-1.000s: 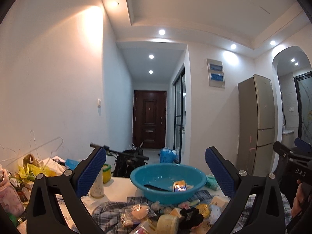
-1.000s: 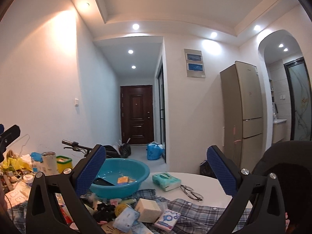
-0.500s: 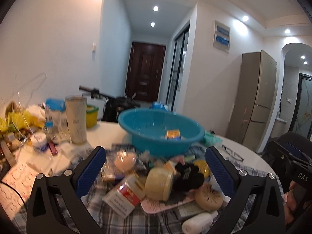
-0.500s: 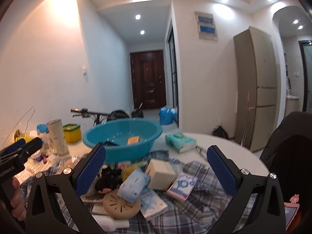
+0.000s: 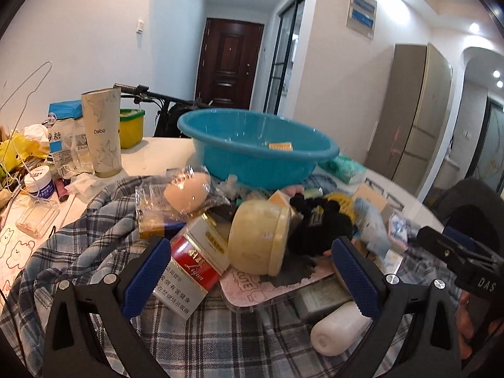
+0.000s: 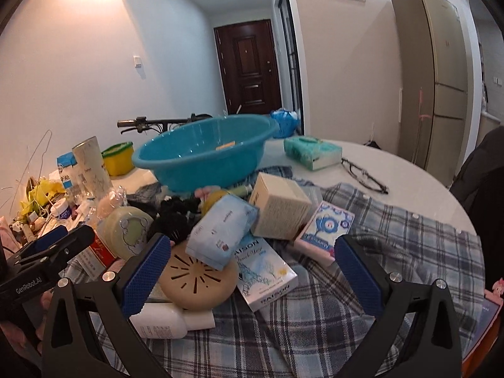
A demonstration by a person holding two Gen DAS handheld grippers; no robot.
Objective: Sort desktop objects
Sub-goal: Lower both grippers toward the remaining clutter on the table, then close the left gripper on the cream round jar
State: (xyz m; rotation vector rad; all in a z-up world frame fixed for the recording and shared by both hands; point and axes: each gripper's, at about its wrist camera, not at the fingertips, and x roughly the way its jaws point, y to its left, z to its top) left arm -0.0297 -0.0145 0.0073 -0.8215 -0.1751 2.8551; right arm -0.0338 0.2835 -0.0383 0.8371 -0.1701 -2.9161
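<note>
A heap of small objects lies on a plaid shirt [image 5: 94, 245] on the round white table. In the left wrist view my left gripper [image 5: 252, 274] is open above a red and white cigarette pack [image 5: 189, 264], a cream round tub [image 5: 258, 236] and a black fuzzy item [image 5: 318, 223]. In the right wrist view my right gripper [image 6: 252, 271] is open above a tan round disc [image 6: 198, 280], a light blue pouch [image 6: 223, 230], a white box [image 6: 267, 271] and a white bottle [image 6: 170, 318]. A blue basin [image 5: 258, 148] behind the heap holds a small orange packet [image 5: 280, 146].
At the left stand a paper cup [image 5: 102, 135], a sugar bag [image 5: 60, 135], a yellow tub [image 5: 130, 127] and a small jar [image 5: 39, 182]. A green tissue pack [image 6: 312, 152] and glasses [image 6: 365, 176] lie at the right of the basin [image 6: 201, 154]. A beige box [image 6: 280, 211] tops the heap.
Both grippers have tilted down and moved closer over the heap; one second ago they faced mostly the room and ceiling. Both stay open.
</note>
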